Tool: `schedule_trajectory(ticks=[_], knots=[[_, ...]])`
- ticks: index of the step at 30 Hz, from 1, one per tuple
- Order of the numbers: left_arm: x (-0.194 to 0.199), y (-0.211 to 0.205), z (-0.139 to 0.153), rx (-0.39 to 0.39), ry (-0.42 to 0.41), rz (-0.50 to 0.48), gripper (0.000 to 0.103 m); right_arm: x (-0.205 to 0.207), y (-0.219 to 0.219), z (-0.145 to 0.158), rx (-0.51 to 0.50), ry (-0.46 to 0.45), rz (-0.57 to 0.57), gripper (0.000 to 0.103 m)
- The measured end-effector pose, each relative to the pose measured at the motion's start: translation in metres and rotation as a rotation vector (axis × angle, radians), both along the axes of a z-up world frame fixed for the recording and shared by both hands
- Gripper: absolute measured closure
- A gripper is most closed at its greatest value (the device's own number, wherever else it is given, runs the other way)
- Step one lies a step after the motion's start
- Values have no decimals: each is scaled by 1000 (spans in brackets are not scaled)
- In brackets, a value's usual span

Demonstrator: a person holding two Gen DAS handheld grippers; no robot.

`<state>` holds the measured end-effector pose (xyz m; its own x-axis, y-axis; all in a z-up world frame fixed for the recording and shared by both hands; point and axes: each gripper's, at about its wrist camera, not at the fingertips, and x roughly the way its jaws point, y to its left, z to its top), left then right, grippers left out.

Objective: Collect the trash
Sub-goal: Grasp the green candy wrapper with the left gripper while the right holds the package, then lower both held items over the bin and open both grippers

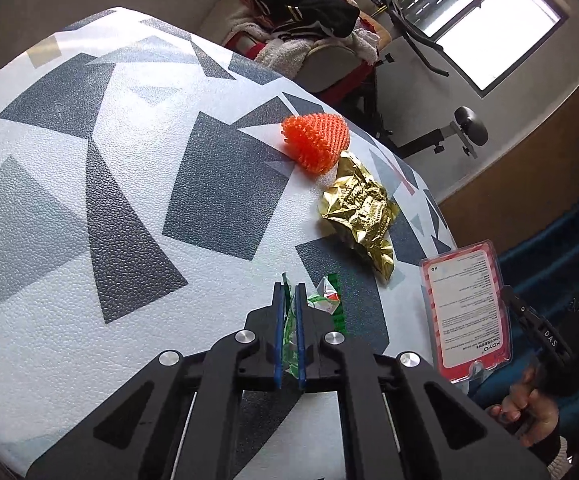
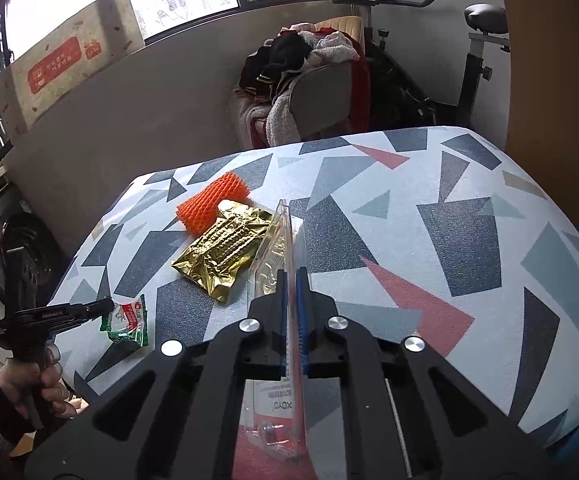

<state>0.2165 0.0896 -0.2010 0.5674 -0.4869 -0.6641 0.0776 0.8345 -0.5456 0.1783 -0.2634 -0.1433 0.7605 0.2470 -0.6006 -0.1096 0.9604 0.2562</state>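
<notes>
Green and white, a crumpled plastic snack wrapper [image 1: 321, 300] is pinched between the blue pads of the left gripper [image 1: 289, 292], whose jaws are clamped together on it at the near edge of the table [image 1: 89, 200], a top covered in a pebbled white sheet printed with grey and pink triangles. Part of the wrapper sticks out just to the right of the fingertips and lies on the table. In the right wrist view the same gripper [image 2: 107, 306] reaches in from the far left and the wrapper [image 2: 127, 320] sits at its tip, with the person's left hand [image 2: 45, 384] on the grip below.

Ahead of the left gripper and to its right lies a creased gold foil packet [image 1: 357, 212], and just beyond that, touching or nearly touching it, an orange foam fruit net [image 1: 315, 140].

The right gripper [image 2: 291, 276] is closed on a clear plastic blister pack with a red and white printed card [image 2: 285, 240], held edge-on between its blue pads and raised off the table. From the left wrist view this pack [image 1: 465, 312] stands well to the right of the left gripper, its printed face showing, with the right gripper [image 1: 507, 294] gripping its right edge and the person's right hand [image 1: 529, 408] below it. Ahead and left of the right gripper lie the gold packet [image 2: 225, 256] and the orange net [image 2: 211, 202].
</notes>
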Motion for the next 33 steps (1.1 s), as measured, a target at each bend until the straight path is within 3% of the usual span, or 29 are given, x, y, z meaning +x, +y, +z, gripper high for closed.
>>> schedule_trajectory(ticks=[8, 14, 23, 33], knots=[[-35, -14, 48, 59, -102, -73, 99, -27, 17, 11, -16, -17, 35, 95], [-74, -39, 69, 148, -161, -168, 99, -56, 30, 21, -27, -30, 61, 95], [-131, -64, 66, 200, -179, -257, 99, -95, 36, 28, -25, -41, 80, 95], [-167, -75, 50, 231, -161, -303, 99, -123, 37, 27, -15, -41, 86, 95]])
